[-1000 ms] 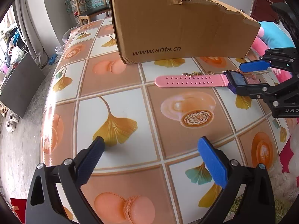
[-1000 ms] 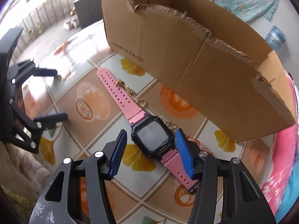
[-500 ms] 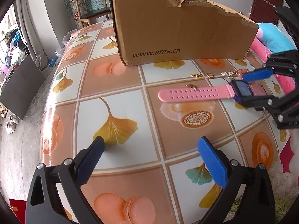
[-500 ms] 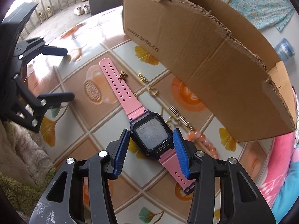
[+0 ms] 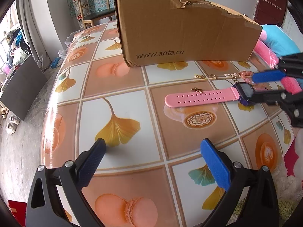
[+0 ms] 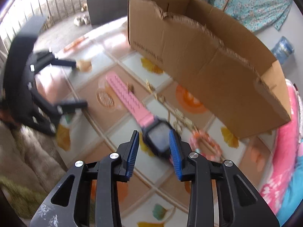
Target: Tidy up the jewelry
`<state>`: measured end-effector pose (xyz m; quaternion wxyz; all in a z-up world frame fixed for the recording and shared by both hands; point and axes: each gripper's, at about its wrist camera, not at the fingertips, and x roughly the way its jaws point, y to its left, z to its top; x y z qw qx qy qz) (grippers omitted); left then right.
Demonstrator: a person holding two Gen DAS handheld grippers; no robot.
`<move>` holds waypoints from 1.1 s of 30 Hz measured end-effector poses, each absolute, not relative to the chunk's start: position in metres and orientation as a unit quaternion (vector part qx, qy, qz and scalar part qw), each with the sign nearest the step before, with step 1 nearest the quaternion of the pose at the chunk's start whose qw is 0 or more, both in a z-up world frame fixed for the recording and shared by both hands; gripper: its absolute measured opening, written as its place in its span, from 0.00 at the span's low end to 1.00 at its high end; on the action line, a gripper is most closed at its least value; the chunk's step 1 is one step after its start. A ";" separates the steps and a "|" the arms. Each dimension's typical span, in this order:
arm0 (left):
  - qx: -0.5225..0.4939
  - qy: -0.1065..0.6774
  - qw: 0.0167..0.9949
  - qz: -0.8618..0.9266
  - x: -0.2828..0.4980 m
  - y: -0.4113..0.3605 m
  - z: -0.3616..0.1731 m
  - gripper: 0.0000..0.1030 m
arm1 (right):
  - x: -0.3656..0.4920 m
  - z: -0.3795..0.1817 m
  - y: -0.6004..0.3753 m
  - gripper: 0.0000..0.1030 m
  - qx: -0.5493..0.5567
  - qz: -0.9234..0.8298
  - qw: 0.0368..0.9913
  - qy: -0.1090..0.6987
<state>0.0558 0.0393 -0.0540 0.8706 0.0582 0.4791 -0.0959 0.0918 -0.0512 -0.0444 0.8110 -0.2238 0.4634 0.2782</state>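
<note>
The right tongs (image 6: pixel 153 141) reach in low and nearly level over the tabletop (image 5: pixel 121 102), their blue pads (image 6: pixel 175 147) pinching the dark case of the pink watch (image 5: pixel 200 98) from both sides; in the left wrist view these same tongs (image 5: pixel 263 85) enter from the right edge, holding the case just clear of the surface, with the long perforated strap sticking out to the left, its tip above a coffee-cup print. The right wrist view is blurred, so the strap's contact with the surface cannot be told. The left tongs (image 5: pixel 151 149) sit at the near edge, spread wide and holding nothing, with their tips over a bare stretch of tiled-pattern cloth. Beyond the watch, a loose row of small gold pieces (image 5: pixel 213 77) and a peach bead bracelet (image 5: pixel 246 74) lies on the tabletop between the strap and the cardboard box (image 5: pixel 181 32), near the box's front wall but apart from it. One small gold charm (image 5: pixel 197 89) lies just beside the far edge of the strap. The box stands at the far side, its torn top rim open; the right wrist view shows its hollow inside (image 6: pixel 181 7). Left of the watch, the tabletop has open room out to the left rim, where it drops to the floor (image 5: pixel 22 124); a wooden chair (image 5: pixel 94 9) stands past the far left corner.
</note>
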 end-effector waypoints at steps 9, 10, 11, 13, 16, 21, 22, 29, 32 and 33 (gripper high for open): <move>0.057 0.478 0.872 -0.094 0.055 0.040 -0.054 0.95 | 0.126 -0.057 -0.017 0.31 -0.178 0.324 0.800 0.474; 0.057 0.477 0.872 -0.094 0.055 0.040 -0.054 0.95 | 0.126 -0.059 -0.014 0.31 -0.183 0.326 0.797 0.475; 0.057 0.477 0.872 -0.095 0.055 0.040 -0.054 0.95 | 0.128 -0.059 -0.011 0.31 -0.186 0.327 0.796 0.475; 0.058 0.476 0.872 -0.097 0.055 0.040 -0.054 0.95 | 0.129 -0.061 -0.008 0.31 -0.193 0.321 0.794 0.478; 0.059 0.476 0.872 -0.099 0.055 0.041 -0.054 0.95 | 0.136 -0.065 -0.009 0.31 -0.193 0.310 0.794 0.485; 0.060 0.475 0.872 -0.101 0.056 0.042 -0.054 0.95 | 0.145 -0.067 -0.012 0.29 -0.171 0.297 0.801 0.491; 0.060 0.475 0.872 -0.101 0.056 0.041 -0.054 0.95 | 0.146 -0.066 -0.014 0.29 -0.167 0.292 0.804 0.490; 0.060 0.475 0.872 -0.101 0.056 0.041 -0.054 0.95 | 0.147 -0.060 -0.037 0.25 -0.138 0.248 0.827 0.485; 0.060 0.475 0.872 -0.101 0.056 0.041 -0.054 0.95 | 0.140 -0.049 -0.054 0.25 -0.120 0.241 0.835 0.480; 0.060 0.475 0.872 -0.101 0.056 0.041 -0.054 0.95 | 0.135 -0.043 -0.063 0.25 -0.107 0.245 0.836 0.479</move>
